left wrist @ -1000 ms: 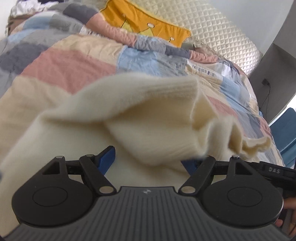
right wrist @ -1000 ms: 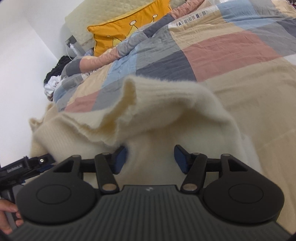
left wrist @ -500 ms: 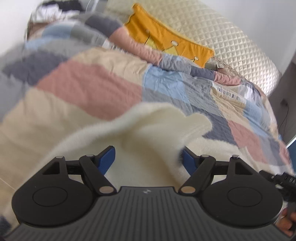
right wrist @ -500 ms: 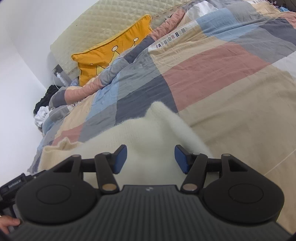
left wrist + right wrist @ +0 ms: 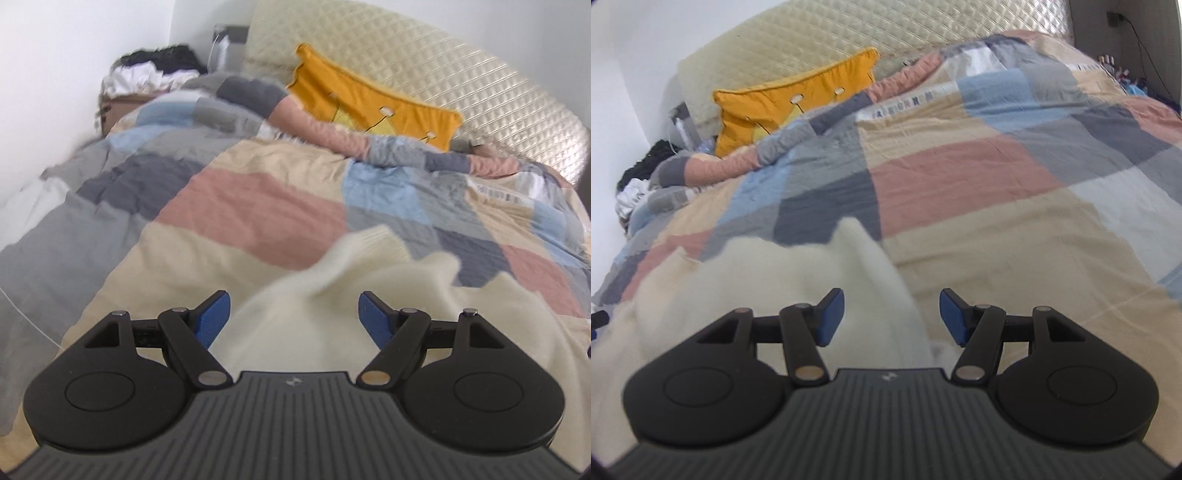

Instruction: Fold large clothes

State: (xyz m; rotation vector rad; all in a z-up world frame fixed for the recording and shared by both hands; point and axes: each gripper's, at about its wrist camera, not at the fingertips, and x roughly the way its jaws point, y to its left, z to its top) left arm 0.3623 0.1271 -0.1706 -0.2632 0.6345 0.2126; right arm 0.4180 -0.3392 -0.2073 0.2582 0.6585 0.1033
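Observation:
A cream knitted sweater (image 5: 373,295) lies on the patchwork quilt (image 5: 251,214) of a bed. In the left wrist view it spreads under and to the right of my left gripper (image 5: 295,314), whose blue pads stand wide apart with no cloth pinched between them. In the right wrist view the same sweater (image 5: 768,280) fills the lower left, with a soft peak of cloth just ahead of my right gripper (image 5: 892,317). That gripper is open too, and its right pad hangs over bare quilt (image 5: 997,251).
A yellow cushion (image 5: 373,99) leans on the quilted cream headboard (image 5: 424,66) at the far end. Dark and white clothes (image 5: 147,70) are piled in the corner by the white wall. A cable and socket (image 5: 1115,18) sit on the wall at the right.
The sweater's bunched folds, which stood high in front of both grippers, have dropped flat on the quilt. Both views have tipped upward, showing more of the bed and headboard.

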